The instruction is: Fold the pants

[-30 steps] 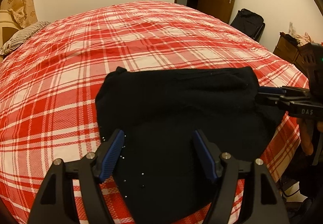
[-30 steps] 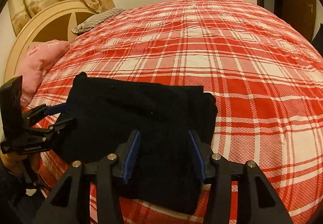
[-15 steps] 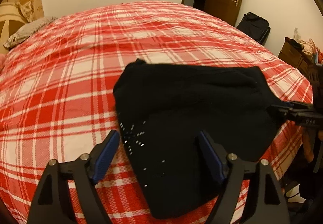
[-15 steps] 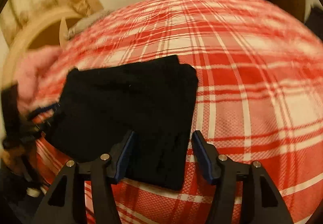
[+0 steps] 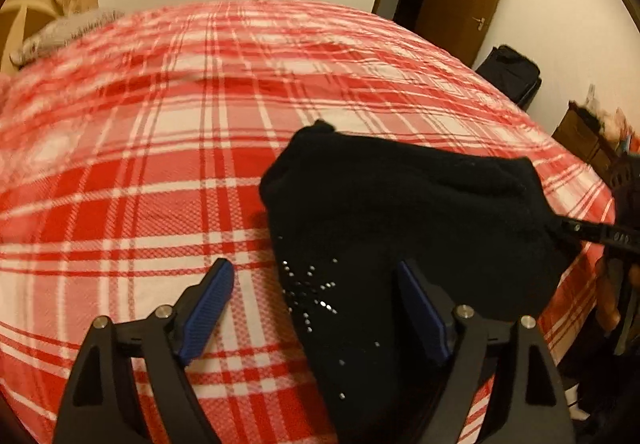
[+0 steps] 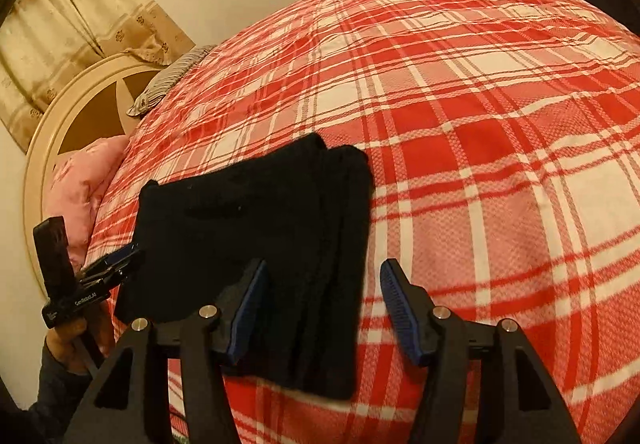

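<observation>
The left gripper (image 5: 316, 308) fills the bottom of the left wrist view with its jaws spread wide and nothing pressed between the blue pads (image 5: 206, 310). The left pad hangs over bare bedspread; the right pad sits over the black cloth without pinching it. The right gripper (image 6: 320, 308), at the bottom of the right wrist view, also stands apart, its jaws clear of the fabric; its left pad lies over the pants' near right corner and its right pad over the plaid.

The folded pants (image 5: 400, 228) lie as a compact dark bundle in the lower middle of each view, flat on the red and white plaid bedspread (image 5: 160, 147), close to the bed's near edge. In the left wrist view the bundle's left edge runs diagonally down from a small peak at upper centre, with a scatter of shiny studs near it. In the right wrist view the right edge shows stacked layers, and the near corner overhangs toward the bottom of the frame.

From the right wrist view, the left gripper's tip appears at lower left, just beside the bundle's left edge, held by a hand (image 6: 66, 344).

Beyond the pants the bedspread stretches wide and bare toward the top of both frames. A striped pillow (image 6: 172, 83), a pink cushion (image 6: 84, 183) and a rounded headboard (image 6: 72, 111) sit at the upper left.
</observation>
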Demonstrator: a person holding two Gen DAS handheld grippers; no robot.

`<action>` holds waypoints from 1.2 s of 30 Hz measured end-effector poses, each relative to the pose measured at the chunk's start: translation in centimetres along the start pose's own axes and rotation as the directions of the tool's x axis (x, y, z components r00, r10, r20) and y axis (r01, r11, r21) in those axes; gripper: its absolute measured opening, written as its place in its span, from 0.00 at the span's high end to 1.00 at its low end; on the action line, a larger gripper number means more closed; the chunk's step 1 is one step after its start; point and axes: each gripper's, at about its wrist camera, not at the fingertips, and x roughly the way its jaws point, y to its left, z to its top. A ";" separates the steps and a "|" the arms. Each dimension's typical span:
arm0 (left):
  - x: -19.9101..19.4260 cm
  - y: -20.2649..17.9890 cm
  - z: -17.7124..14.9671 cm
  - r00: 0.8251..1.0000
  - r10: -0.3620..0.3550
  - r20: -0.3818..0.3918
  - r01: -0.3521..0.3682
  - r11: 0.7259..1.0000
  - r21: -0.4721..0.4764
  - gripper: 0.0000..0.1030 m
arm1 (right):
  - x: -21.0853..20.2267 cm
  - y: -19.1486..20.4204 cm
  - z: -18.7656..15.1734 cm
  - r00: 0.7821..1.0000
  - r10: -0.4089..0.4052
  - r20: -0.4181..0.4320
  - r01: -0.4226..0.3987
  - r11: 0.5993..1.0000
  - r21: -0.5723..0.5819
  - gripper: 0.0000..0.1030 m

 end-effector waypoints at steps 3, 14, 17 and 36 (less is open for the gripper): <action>0.3 0.2 0.2 1.000 -0.011 0.009 0.011 1.000 -0.005 0.16 | 0.6 0.3 0.5 1.000 0.004 0.000 -0.004 1.000 0.001 0.42; 1.3 0.3 1.0 0.999 -0.051 0.005 0.051 0.999 0.015 0.09 | 1.4 -0.1 0.7 0.996 0.091 -0.012 -0.090 0.995 0.042 0.50; 1.0 0.5 0.7 0.999 -0.051 0.012 0.051 0.999 0.018 0.14 | 1.5 -0.3 0.6 0.993 0.118 -0.014 -0.118 0.992 0.055 0.55; -1.8 1.3 1.1 0.986 -0.164 0.043 0.166 0.986 -0.033 0.89 | -0.4 5.5 3.9 0.981 0.192 -0.021 -0.193 0.975 -0.108 0.72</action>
